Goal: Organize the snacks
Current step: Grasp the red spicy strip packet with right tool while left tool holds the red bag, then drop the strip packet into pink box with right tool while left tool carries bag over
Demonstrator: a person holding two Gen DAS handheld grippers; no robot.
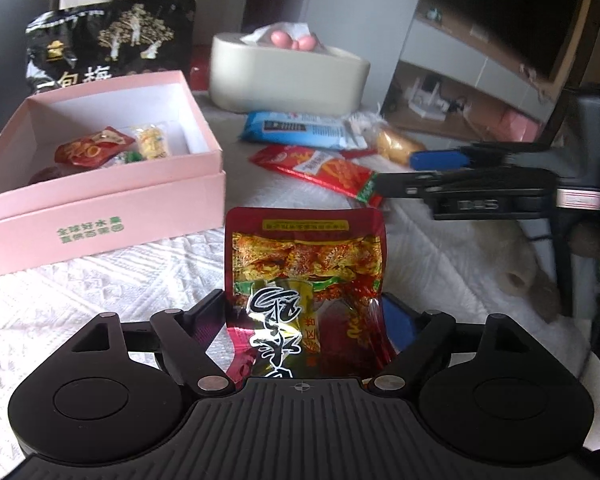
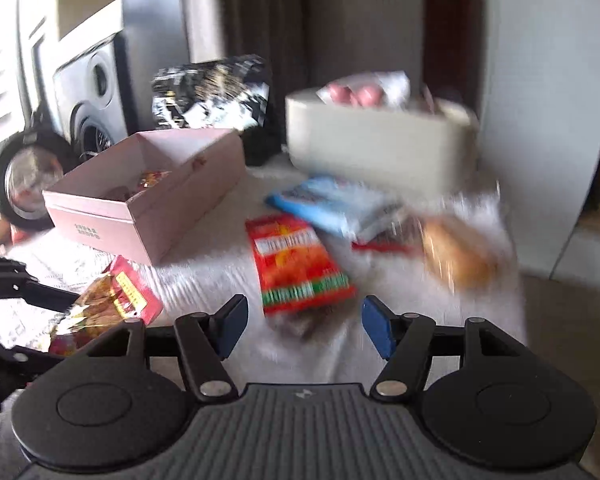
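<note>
**Red snack pouch held in the left hand-held gripper**

The left hand-held gripper (image 1: 304, 312) has a red snack pouch (image 1: 304, 264) between its fingers; they are wide apart and appear to press on its sides. The pouch stands upright above the white cloth (image 1: 100, 288), just beside the pink box (image 1: 108, 200). The right hand-held gripper (image 2: 304, 328) is half open and empty, above a red-orange packet (image 2: 296, 264).

Home interior, living area: white knitted cloth (image 1: 100, 280) as the work surface; behind it curtains (image 2: 268, 12); left of it speakers (image 2: 88, 92); right of it shelving (image 1: 460, 92).
</note>
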